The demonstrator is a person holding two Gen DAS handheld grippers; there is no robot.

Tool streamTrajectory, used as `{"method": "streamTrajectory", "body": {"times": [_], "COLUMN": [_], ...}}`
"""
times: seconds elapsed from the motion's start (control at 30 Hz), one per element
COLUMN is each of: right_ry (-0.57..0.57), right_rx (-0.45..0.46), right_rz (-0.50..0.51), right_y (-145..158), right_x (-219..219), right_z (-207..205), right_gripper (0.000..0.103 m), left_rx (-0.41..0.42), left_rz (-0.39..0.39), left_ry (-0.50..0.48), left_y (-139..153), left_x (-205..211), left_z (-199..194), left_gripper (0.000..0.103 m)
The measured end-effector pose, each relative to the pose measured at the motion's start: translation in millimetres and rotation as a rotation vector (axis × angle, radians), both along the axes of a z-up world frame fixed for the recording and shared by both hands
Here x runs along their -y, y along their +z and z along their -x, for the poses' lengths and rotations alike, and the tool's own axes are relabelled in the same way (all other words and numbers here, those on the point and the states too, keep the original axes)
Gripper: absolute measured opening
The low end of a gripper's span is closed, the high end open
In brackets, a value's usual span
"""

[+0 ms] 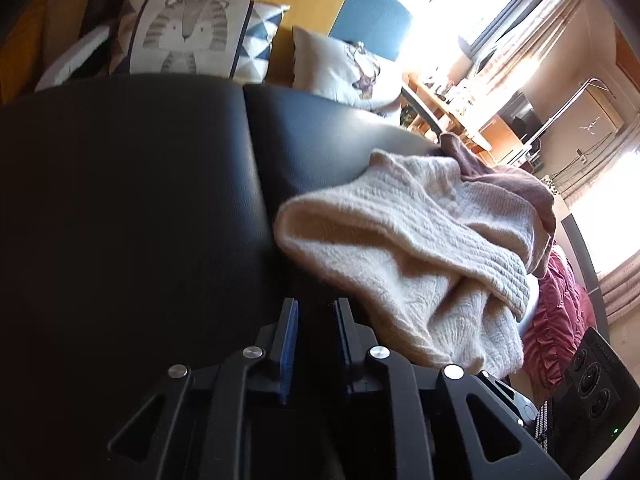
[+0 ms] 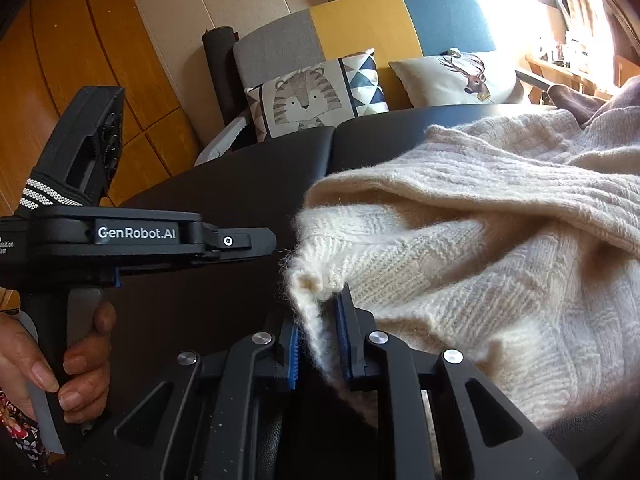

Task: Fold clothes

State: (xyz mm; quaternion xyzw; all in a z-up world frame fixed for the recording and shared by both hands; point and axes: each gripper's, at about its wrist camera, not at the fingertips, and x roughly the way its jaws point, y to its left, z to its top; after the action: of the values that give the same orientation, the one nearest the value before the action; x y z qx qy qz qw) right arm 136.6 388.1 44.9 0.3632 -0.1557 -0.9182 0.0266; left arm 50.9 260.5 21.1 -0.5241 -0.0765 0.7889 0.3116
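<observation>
Cream knit sweater (image 2: 460, 248) lies crumpled on the black padded surface (image 1: 132, 200), occupying its right-hand portion in both views. We see one fuzzy edge of the knit drawn down between the blue pads of the right gripper (image 2: 318, 332); the jaws are clenched on that edge, and the fabric rises from them in a pinched fold. A ribbed section of the sweater (cuff or hem, we cannot tell which) drapes over the rest of the heap in the left wrist view.

A brownish-purple garment (image 1: 516, 188) lies partly under the far side of the sweater, touching it. A dark red ruffled fabric (image 1: 556, 320) shows beyond the right edge of the surface.

The left gripper (image 1: 314, 312) hovers over bare black padding just beside the sweater's near lobe. Its jaws stand slightly parted with nothing between them. In the right wrist view we see the same tool from the side, held by a hand (image 2: 72, 352) wrapped around its grip, with fingers on the trigger.

Behind the surface stands a sofa (image 2: 360, 20) in grey, yellow and blue panels, carrying a tiger-print cushion (image 2: 312, 100) and a deer-print cushion (image 2: 456, 76).
</observation>
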Motion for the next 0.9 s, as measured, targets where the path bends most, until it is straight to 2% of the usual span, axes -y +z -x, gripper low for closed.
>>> {"method": "streamTrajectory", "body": {"times": [0.1,0.17,0.27,0.37,0.4,0.43,0.5,0.53,0.67,0.83,0.9], "right_ry": [0.002,0.008,0.021,0.014,0.015,0.01,-0.022,-0.035,-0.024,-0.005,-0.022], "right_rx": [0.013,0.017,0.021,0.008,-0.006,-0.019,-0.051,-0.065,-0.056,-0.003,0.007], "right_rz": [-0.004,-0.007,-0.012,-0.034,-0.047,-0.073,-0.158,-0.198,-0.32,-0.34,-0.367], "right_y": [-3.7,-4.6,-5.0,-3.0,-1.2,1.4,7.7,10.5,11.7,5.1,4.6], "right_x": [-0.9,-2.2,-3.7,-7.6,-9.6,-11.4,-15.1,-17.2,-24.0,-36.7,-44.1], "right_z": [-4.2,-6.3,-9.2,-15.0,-18.2,-22.0,-31.9,-36.9,-48.2,-55.8,-59.2], "right_gripper": [0.017,0.017,0.017,0.019,0.029,0.048,0.071,0.074,0.076,0.076,0.076], "left_rx": [0.1,0.135,0.147,0.141,0.141,0.142,0.139,0.138,0.132,0.208,0.229], "left_rz": [-0.04,-0.071,-0.079,-0.05,-0.05,-0.052,-0.059,-0.061,-0.091,-0.136,-0.128], "left_ry": [-0.012,-0.016,-0.013,-0.006,-0.006,-0.007,-0.016,-0.022,-0.027,-0.024,-0.043], "left_y": [-16.0,-20.6,-19.8,-20.3,-20.4,-20.4,-18.4,-16.9,-9.4,-11.6,-13.4], "left_x": [-12.5,-21.9,-35.7,-49.8,-51.9,-53.7,-54.0,-52.1,-43.9,-43.7,-48.3], "left_z": [1.5,2.7,8.9,14.3,14.6,14.9,14.0,12.9,12.8,20.3,20.1], "left_gripper": [0.018,0.019,0.02,0.021,0.021,0.021,0.021,0.021,0.027,0.034,0.037]}}
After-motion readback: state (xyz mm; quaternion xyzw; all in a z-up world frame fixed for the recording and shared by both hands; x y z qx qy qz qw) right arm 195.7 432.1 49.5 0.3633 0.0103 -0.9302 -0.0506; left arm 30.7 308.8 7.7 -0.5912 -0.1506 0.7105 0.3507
